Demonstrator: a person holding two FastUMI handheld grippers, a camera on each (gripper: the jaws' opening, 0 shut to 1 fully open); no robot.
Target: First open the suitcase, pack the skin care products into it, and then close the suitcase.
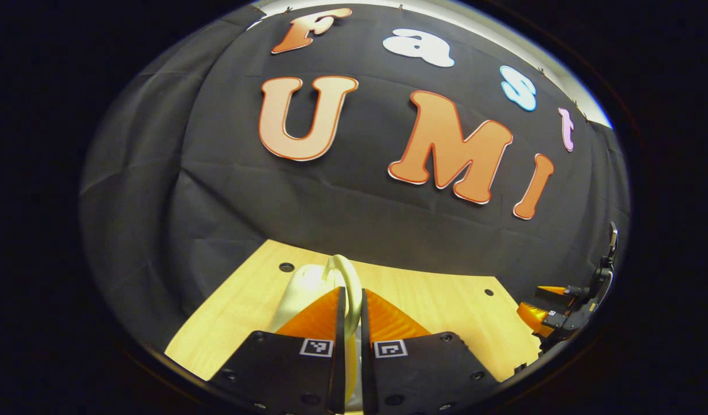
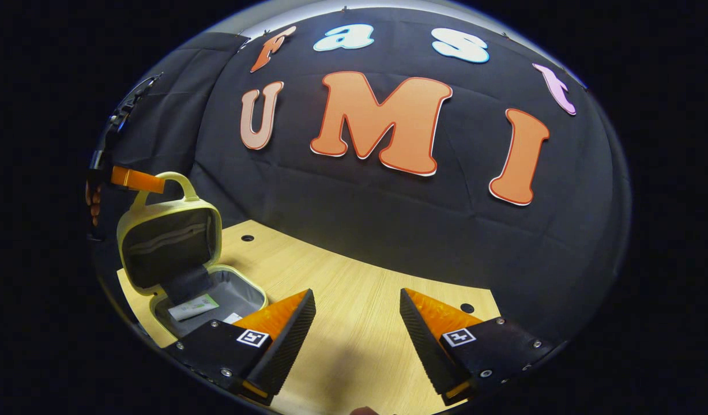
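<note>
In the right gripper view a small pale yellow suitcase (image 2: 169, 242) stands open at the table's left, its lid upright and its grey-lined base (image 2: 238, 294) flat. A white and green skin care packet (image 2: 192, 307) lies in the base, with another pale item (image 2: 233, 317) beside it. My left gripper (image 2: 136, 178) is shut on the lid's handle (image 2: 181, 183). In the left gripper view that handle (image 1: 347, 275) is pinched between my left gripper's (image 1: 348, 314) fingers, above the lid's top (image 1: 302, 288). My right gripper (image 2: 357, 323) hangs open over bare table, right of the suitcase.
The light wooden table (image 2: 354, 288) has small round holes (image 2: 247, 237) near its back edge. The black cloth wall stands close behind it. My right gripper (image 1: 553, 308) is also seen at the far right of the left gripper view.
</note>
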